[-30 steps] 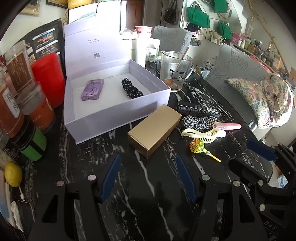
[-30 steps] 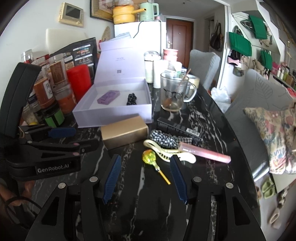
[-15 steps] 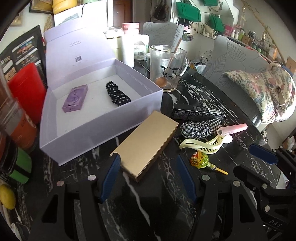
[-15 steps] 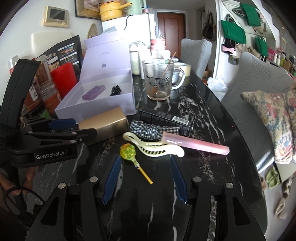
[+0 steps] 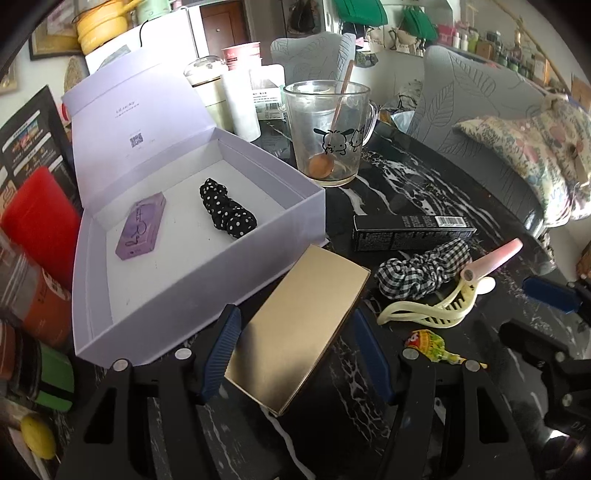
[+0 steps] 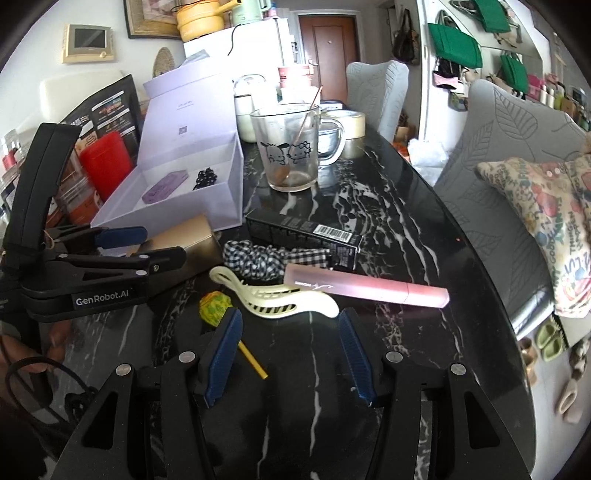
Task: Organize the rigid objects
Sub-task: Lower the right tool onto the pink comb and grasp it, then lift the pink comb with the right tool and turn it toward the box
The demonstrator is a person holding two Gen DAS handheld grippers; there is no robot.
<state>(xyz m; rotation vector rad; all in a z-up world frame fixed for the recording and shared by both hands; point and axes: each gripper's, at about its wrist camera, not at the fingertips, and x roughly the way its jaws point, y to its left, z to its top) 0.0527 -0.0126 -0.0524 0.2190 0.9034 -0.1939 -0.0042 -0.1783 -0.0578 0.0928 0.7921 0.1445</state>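
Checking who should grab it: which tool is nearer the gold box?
Left. The left tool has its open jaws astride the gold box; the right tool stands off beside the lollipop.

The table [image 6: 417, 206] is black and shiny with white lines in it, like marble. Daylight shines on its top. Grey chairs [image 6: 376, 92] with leaf shapes pressed into them stand around it. One grey chair [image 6: 506, 147] has a cushion [image 6: 546, 221] with flowers on it. A brown door [image 6: 328, 51] is at the far end of the room. Green bags [image 6: 456, 46] hang on the white wall to the right. A white fridge [image 6: 240, 44] stands at the back with a yellow pot [image 6: 195, 18] on top. A small screen [image 6: 88, 40] sits on the left wall. Green slippers [image 6: 548, 338] lie on the floor.
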